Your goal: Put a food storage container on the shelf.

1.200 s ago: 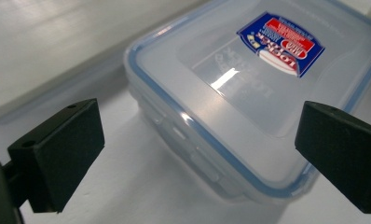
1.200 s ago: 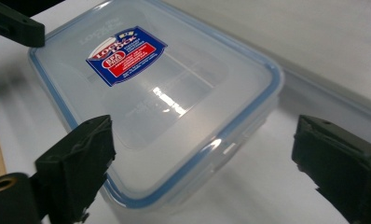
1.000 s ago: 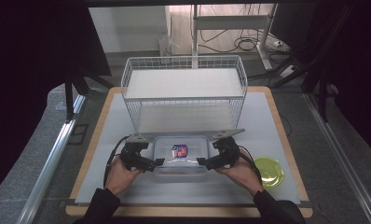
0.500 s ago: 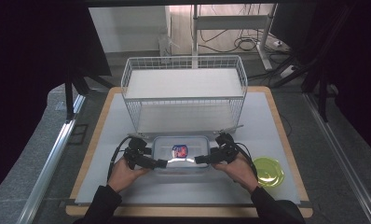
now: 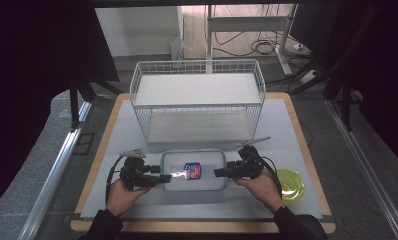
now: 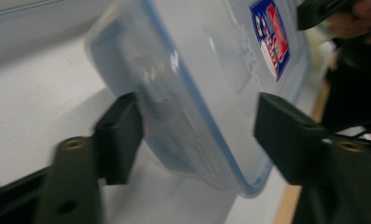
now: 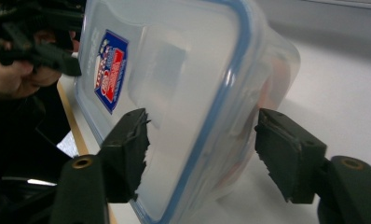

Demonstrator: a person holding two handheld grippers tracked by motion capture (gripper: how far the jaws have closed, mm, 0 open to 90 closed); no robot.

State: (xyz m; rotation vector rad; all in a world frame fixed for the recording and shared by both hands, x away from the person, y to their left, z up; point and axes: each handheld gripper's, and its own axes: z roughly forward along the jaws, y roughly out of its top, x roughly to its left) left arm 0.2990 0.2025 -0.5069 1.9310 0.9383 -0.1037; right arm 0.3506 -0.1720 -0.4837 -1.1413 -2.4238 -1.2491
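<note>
the clear rectangular plastic container with a blue-rimmed lid [image 5: 193, 170] sits low in the frame's centre. the left gripper [image 5: 162, 178] and right gripper [image 5: 218, 172] both gape wide, their jaws straddling its ends without clamping.

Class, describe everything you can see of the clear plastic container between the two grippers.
The container is a rounded rectangular box of clear plastic with a blue-edged lid on it and a red-and-blue sticker on top. It lies on the white table before the wire basket. The left gripper and right gripper straddle its ends, jaws open.
</note>
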